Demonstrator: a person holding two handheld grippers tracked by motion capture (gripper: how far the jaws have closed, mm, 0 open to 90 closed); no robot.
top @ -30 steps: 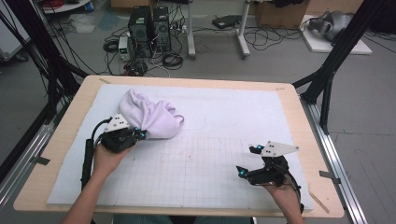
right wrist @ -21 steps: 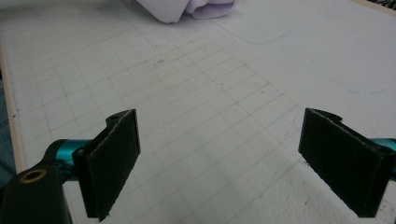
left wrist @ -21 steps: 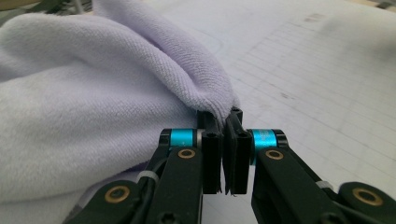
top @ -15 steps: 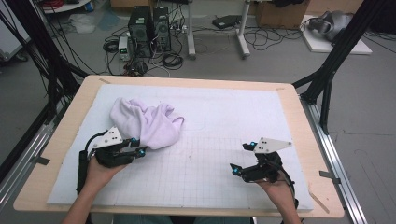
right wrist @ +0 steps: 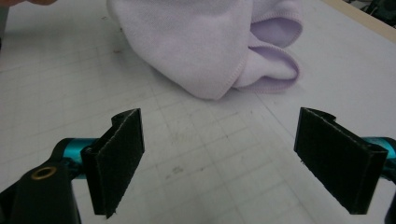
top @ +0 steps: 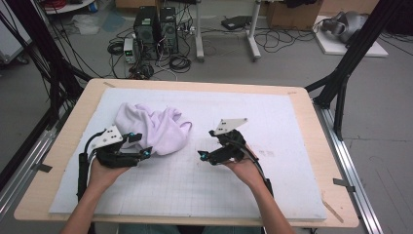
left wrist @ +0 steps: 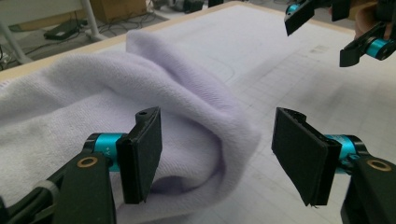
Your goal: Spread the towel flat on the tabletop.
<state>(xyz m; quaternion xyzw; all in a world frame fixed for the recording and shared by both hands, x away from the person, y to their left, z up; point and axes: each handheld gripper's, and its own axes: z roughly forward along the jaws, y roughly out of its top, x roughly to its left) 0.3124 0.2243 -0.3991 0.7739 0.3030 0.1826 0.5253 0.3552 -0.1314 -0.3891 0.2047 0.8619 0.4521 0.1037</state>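
1. On the tabletop [top: 302,105], as seen from the high view, a crumpled pale lilac towel [top: 156,127] is spread in a heap over the left half of a white gridded mat [top: 272,146].
2. The left tongs [top: 141,145] are held at the near edge of the towel, their tips just beside the cloth; their jaws have just been opening and are now parted, with nothing pinched.
3. The right tongs [top: 207,145] are held above the bare mat right of the towel, near it but apart from it, pointing toward it, with the jaws spread.
4. Both forearms are seen coming in from the bottom edge, and a cable is seen trailing from each tool.
5. From the left gripper view, the towel [left wrist: 140,107] is seen as a thick rolled fold lying partly between the two black pads [left wrist: 142,154]. The jaws are released: a wide gap is left between the pads. Whether the left pad grazes the cloth cannot be told.
6. At the top right of that view, the right tongs [left wrist: 334,35] are seen farther off, open over the mat.
7. From the right gripper view, the jaws stand wide apart and empty over the gridded mat [right wrist: 196,154]. The towel [right wrist: 210,46] is seen ahead of them, well clear of both pads [right wrist: 119,158], with its hemmed folds facing the camera.
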